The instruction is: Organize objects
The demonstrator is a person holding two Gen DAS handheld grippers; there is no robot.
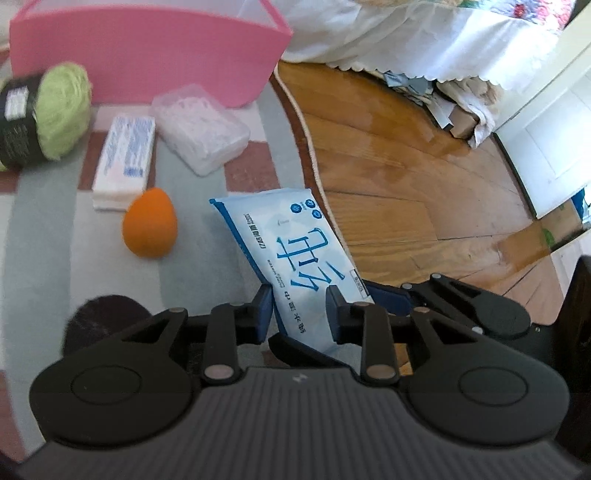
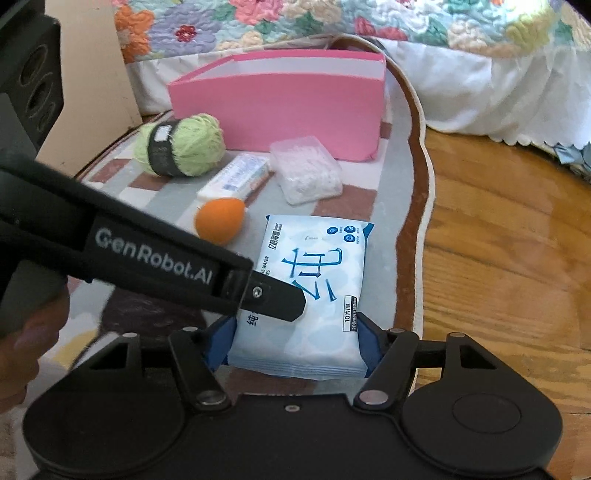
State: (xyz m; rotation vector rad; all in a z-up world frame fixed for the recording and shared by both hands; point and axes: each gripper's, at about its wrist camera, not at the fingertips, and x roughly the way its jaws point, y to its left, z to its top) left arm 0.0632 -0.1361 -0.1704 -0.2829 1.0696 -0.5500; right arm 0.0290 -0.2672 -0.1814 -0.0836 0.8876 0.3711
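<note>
Wipes pack (image 2: 314, 280) (reads "10片/包").

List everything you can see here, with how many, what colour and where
wet wipes pack: one, blue and white, near end of rug, between both tools
sponge: one, orange, egg-shaped, beyond the pack
tissue pack: one, white, behind sponge
clear box: one, white contents, beside tissue pack
yarn ball: one, green, dark label, before bin
bin: one, pink, far end of rug
rug: one, grey and brown
bedspread: floral, behind bin
left tool: black, gripping the pack
right tool: black, blue pads at the pack's sides
</note>
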